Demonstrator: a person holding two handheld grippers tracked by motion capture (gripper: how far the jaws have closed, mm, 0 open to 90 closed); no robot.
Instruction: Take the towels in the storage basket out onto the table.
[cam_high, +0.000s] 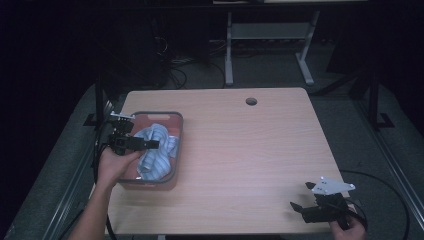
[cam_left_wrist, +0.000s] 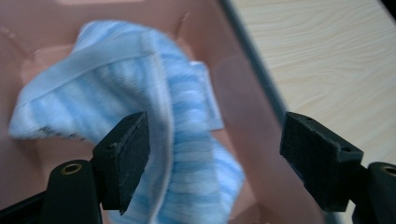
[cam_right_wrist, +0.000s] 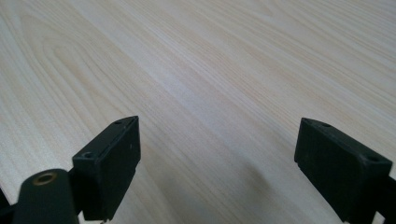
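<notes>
Just 1 striped cloth (cam_high: 155, 150) in 1 bin (cam_high: 150, 116), L tongs (cam_left_wrist: 215, 158) open above.

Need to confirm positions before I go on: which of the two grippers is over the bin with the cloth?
The left gripper, jaws open above the blue striped cloth in the pink bin. The right gripper sits over bare table.

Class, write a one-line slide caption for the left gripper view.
Open left gripper poised over a blue striped cloth lying in a pink bin.
</notes>
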